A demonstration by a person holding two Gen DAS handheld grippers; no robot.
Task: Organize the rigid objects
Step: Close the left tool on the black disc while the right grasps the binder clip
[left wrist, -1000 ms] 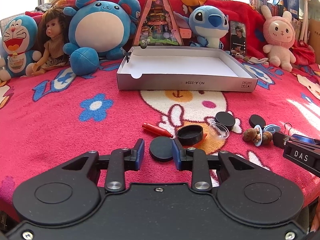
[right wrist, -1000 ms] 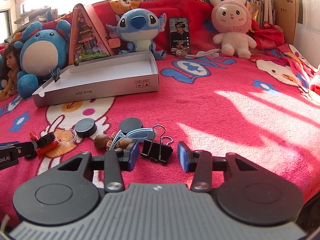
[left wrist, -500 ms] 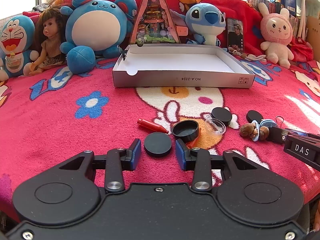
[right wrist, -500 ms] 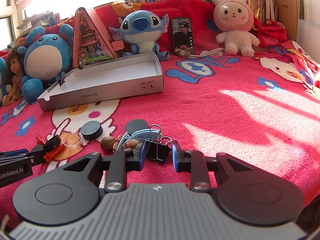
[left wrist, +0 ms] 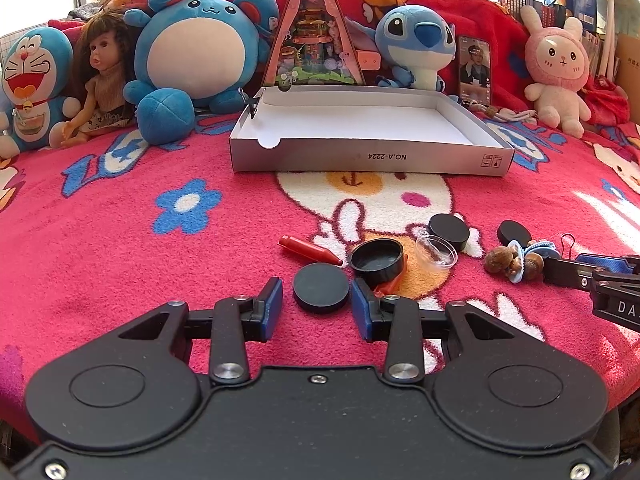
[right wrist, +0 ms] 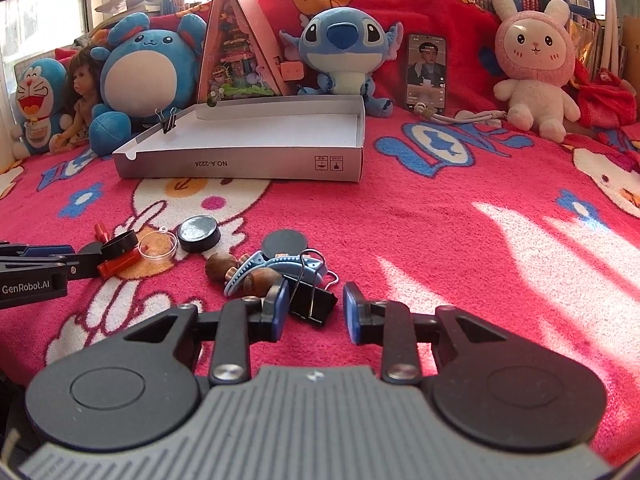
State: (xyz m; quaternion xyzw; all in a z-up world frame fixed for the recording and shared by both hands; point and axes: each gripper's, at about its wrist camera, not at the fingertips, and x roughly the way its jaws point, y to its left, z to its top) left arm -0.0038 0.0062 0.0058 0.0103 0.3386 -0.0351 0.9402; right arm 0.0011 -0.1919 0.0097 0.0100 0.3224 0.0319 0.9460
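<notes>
Left wrist view: my left gripper [left wrist: 316,308] sits low on the red blanket [left wrist: 120,240], its jaws parted around a flat black disc [left wrist: 321,287] with a sliver of gap on each side, so I am grasping nothing. The shallow cardboard box [left wrist: 372,158] beyond the disc holds no small item that I can see; only a binder clip is fixed to its far-left rim. Everything to sort lies between me and the box: a red crayon [left wrist: 308,249] just left of an upturned black cap [left wrist: 377,260], a clear dish [left wrist: 437,252] and two more black discs to its right, then brown nuts and a blue clip.

Right wrist view: my right gripper [right wrist: 314,312] has just been opening, and a black binder clip [right wrist: 314,305] lies on the blanket between the jaws, leaning on the left pad, with the right pad clear of it. I am not holding it. The box stands well behind it, bare white inside.

My judgement: the sorting has barely begun, with every loose piece outside the box and two pickups lined up but not closed.
</notes>
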